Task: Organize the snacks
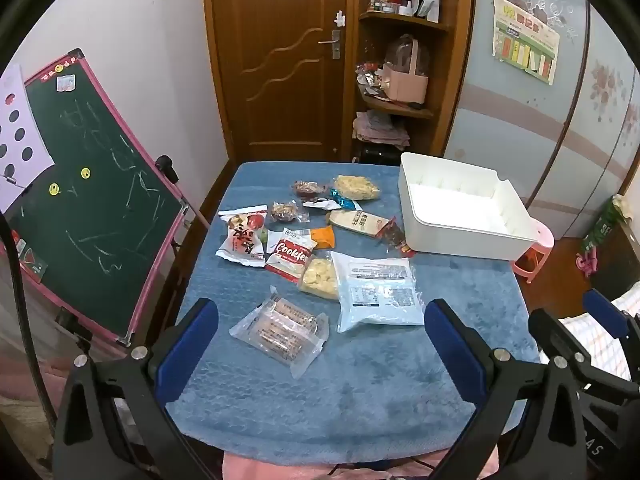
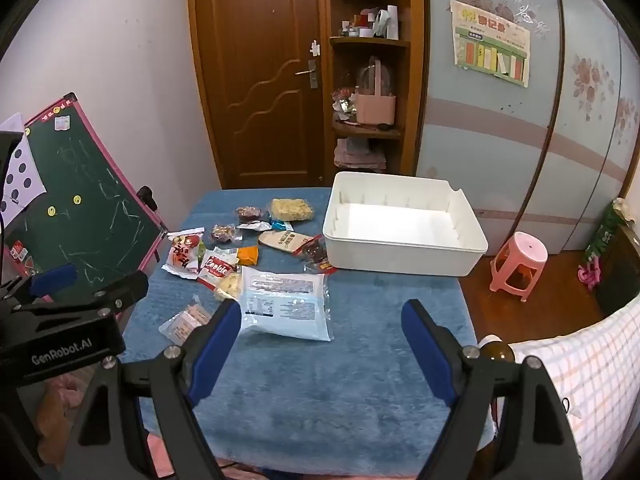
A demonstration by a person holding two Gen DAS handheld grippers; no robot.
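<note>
Your left gripper [image 1: 320, 320] hangs over the near part of the blue-covered table [image 1: 360, 392] with its jaws spread wide and nothing between them; the clear pack of wafers [image 1: 280, 330] lies on the cloth just beyond its tips. Your right gripper [image 2: 322, 322] is likewise wide open and empty, tilted down toward the table, with the large pale-blue bag [image 2: 284, 306] lying just ahead of its left finger [image 2: 216, 344]. The snacks are scattered across the left and middle of the table: a red-and-white Cookies packet [image 1: 290, 258], a white packet with red print [image 1: 242, 240], an orange packet [image 1: 323, 237], a clear bag of yellow pieces [image 1: 318, 278], a tan long packet [image 1: 356, 222] and a bag of pale crisps [image 1: 356, 188] farther back. The white bin [image 2: 404, 236] stands empty at the far right corner of the table, apart from both grippers, with a small red-edged packet [image 2: 316, 254] just beside its left wall.
</note>
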